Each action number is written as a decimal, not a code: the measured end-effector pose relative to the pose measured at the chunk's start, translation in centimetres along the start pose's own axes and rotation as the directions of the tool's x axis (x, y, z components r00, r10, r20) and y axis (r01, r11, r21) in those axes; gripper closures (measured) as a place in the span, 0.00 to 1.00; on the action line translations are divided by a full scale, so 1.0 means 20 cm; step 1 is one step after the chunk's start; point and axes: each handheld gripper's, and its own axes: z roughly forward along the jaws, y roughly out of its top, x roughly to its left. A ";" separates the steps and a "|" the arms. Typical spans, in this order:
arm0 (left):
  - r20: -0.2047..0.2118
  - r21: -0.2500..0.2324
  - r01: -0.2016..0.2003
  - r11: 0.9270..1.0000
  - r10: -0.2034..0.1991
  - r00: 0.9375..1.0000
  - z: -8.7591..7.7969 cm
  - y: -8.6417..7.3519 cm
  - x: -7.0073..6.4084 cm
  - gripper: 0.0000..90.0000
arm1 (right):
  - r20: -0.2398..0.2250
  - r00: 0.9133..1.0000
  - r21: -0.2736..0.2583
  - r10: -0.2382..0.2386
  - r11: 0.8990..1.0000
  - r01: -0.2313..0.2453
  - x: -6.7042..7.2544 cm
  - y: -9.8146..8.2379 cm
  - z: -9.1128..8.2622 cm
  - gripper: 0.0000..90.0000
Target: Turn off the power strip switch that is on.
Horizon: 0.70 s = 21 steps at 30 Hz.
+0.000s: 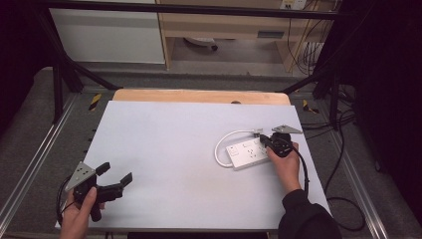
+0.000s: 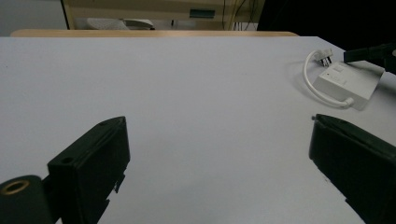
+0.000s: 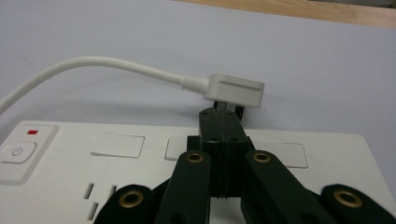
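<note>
We hold right gripper (image 3: pixel 223 122) jaws together beside flat white plastic plug (image 3: pixel 236 90) over white rectangular power strip (image 1: pixel 249 153); nudge may push plug away. Left gripper (image 1: pixel 115 176) jaws apart, idle at near left of bench (image 1: pixel 169 149).

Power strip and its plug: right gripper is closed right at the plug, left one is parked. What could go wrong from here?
1. The right gripper has its jaws shut, tips against the prongs under the white plug; a thin hold like that may slip or twist.
2. The power strip lies loose on the table, while the open left gripper sits far off, so pushing could slide the strip.
3. The short looped cable could tug the plug off line.
</note>
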 end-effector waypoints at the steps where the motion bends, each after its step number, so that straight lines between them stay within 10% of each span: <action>1: 0.000 0.000 0.000 1.000 0.000 1.000 0.00 0.00 0.00 0.06 | 0.000 1.000 -0.001 -0.005 1.000 0.005 0.00 0.00 0.00 1.00; 21: -0.001 0.002 -0.012 1.000 0.012 1.000 0.00 0.00 0.00 0.06 | -0.022 1.000 -0.023 -0.009 1.000 0.009 0.03 0.02 -0.02 1.00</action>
